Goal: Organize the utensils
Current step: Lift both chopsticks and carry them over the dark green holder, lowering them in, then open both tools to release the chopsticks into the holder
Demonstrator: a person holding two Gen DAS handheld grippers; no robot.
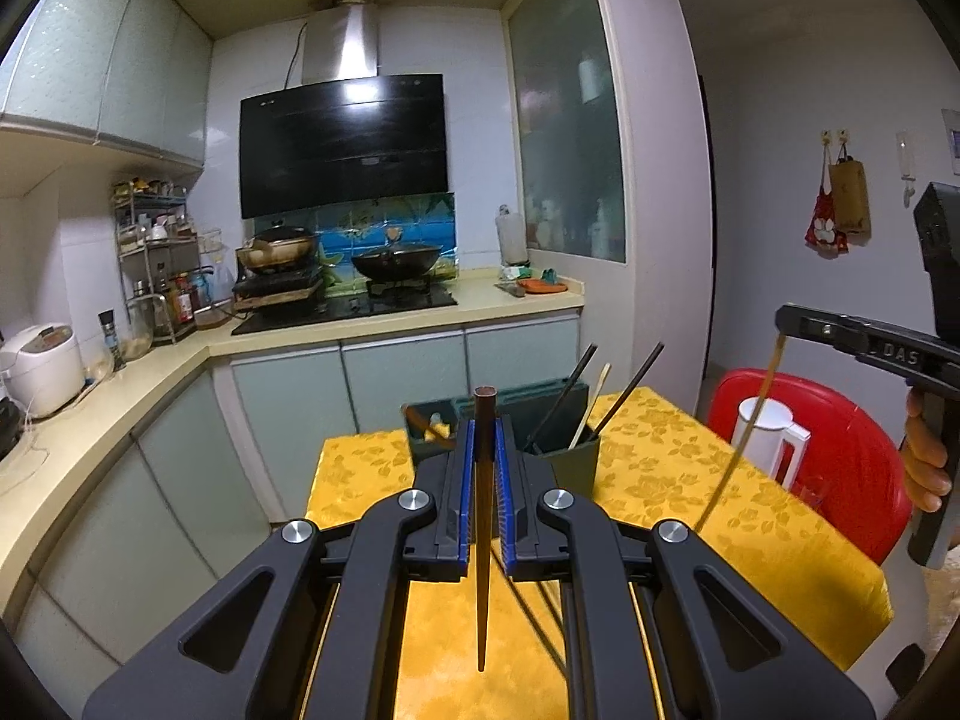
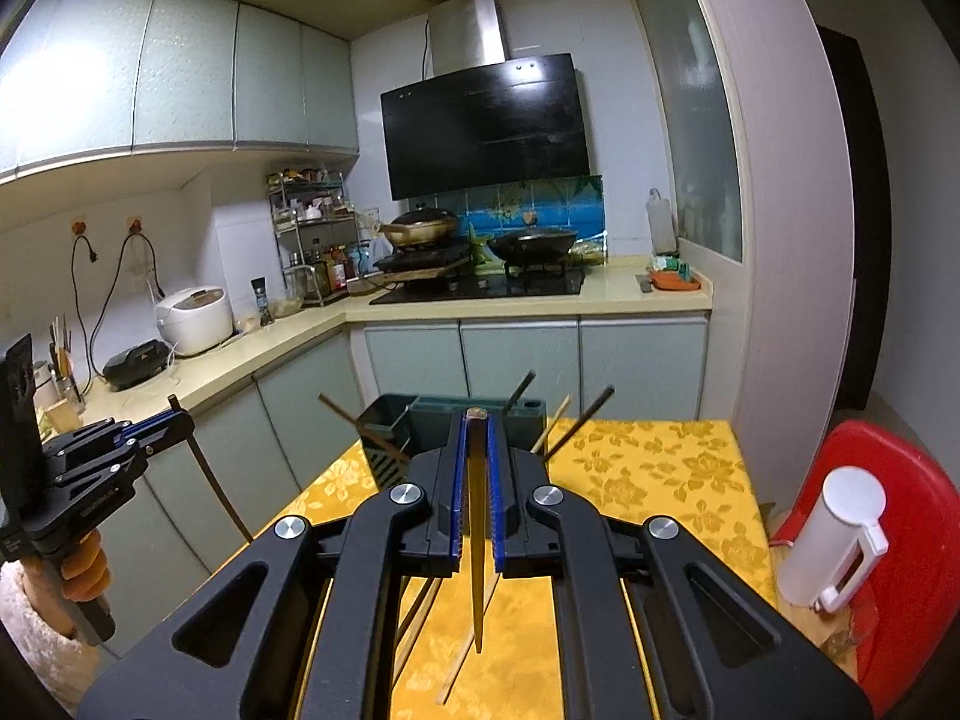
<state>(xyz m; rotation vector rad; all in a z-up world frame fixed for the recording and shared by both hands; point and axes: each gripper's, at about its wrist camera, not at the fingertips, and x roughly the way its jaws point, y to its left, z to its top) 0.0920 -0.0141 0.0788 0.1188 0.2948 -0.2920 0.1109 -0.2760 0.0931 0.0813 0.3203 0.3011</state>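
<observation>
A home kitchen, no doubt: straight beyond the jaws a black range hood (image 1: 344,144) hangs over a wok (image 1: 396,262) on the hob, a spice rack (image 1: 157,258) and white rice cooker (image 1: 41,369) to their left, pale cabinets (image 2: 180,72) overhead, a yellow-clothed table (image 1: 672,468) just under them.

My left gripper (image 1: 483,438) hides most of the green utensil holder (image 1: 540,414) — I can't tell its compartments apart. Loose chopsticks (image 2: 420,618) on the yellow tablecloth (image 2: 648,468) run under my right gripper's (image 2: 477,450) arms.
</observation>
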